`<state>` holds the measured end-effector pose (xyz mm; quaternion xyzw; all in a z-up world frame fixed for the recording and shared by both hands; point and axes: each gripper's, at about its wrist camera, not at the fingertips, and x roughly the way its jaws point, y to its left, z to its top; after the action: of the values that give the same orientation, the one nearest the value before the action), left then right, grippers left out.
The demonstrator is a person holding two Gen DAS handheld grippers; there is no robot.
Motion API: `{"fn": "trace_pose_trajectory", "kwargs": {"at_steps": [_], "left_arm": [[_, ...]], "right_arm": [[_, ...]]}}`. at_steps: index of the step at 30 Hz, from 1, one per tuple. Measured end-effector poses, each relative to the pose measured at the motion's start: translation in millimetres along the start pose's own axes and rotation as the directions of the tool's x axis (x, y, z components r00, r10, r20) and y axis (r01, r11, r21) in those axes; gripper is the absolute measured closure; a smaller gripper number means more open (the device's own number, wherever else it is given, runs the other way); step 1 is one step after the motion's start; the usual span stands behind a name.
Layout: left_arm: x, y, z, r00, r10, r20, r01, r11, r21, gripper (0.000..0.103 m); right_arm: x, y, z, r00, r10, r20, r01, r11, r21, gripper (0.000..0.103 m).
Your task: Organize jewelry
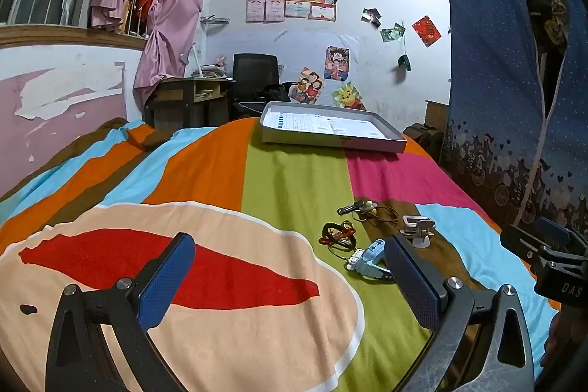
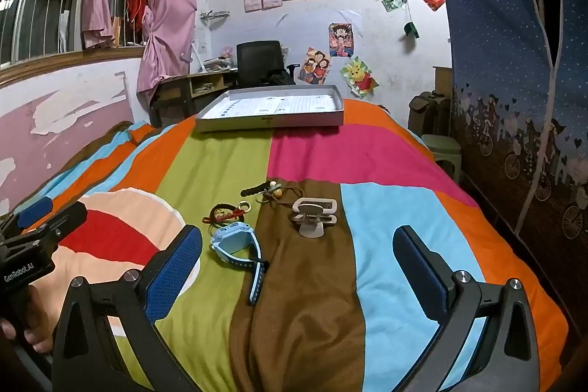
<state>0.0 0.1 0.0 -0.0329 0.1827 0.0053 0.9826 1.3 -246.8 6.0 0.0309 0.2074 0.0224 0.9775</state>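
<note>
Several small items lie on the striped bedspread: a light blue watch (image 2: pixel 239 243) (image 1: pixel 369 258), a red and black braided bracelet (image 2: pixel 225 212) (image 1: pixel 338 233), a brown cord necklace with a bead and a black clip (image 2: pixel 273 191) (image 1: pixel 367 208), and a grey clip-like piece (image 2: pixel 314 214) (image 1: pixel 419 228). A shallow grey box lid (image 2: pixel 272 122) (image 1: pixel 330 136) sits at the far end of the bed. My left gripper (image 1: pixel 290 267) hovers open, left of the items. My right gripper (image 2: pixel 297 258) hovers open just before them, nothing between its fingers.
A desk (image 2: pixel 191 87) and black office chair (image 2: pixel 257 63) stand beyond the bed. A blue fabric wardrobe (image 2: pixel 514 79) and a green stool (image 2: pixel 443 149) line the right side. The wall (image 1: pixel 55 120) runs along the left.
</note>
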Motion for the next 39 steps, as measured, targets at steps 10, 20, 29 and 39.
{"fn": "trace_pose_trajectory", "kwargs": {"at_steps": [10,20,29,39], "left_arm": [[0.0,0.1,0.0,1.000,-0.002,0.000,0.002,1.000,-0.002,0.000],[0.0,0.0,0.0,1.000,-0.002,0.000,0.002,1.000,-0.004,0.000],[-0.2,-1.5,-0.9,1.000,-0.006,-0.004,0.006,1.000,-0.009,0.000],[0.4,-0.9,-1.0,1.000,-0.008,-0.006,0.008,1.000,-0.015,0.000]], "right_arm": [[0.4,0.0,0.1,1.000,0.000,-0.002,0.000,1.000,0.000,0.001],[-0.2,-0.2,0.5,1.000,0.000,-0.003,0.000,1.000,0.000,0.001],[0.2,-0.3,0.2,1.000,0.000,-0.003,0.000,1.000,0.001,0.001],[0.0,-0.3,0.4,1.000,0.000,-0.003,0.000,1.000,0.001,0.001]]}}
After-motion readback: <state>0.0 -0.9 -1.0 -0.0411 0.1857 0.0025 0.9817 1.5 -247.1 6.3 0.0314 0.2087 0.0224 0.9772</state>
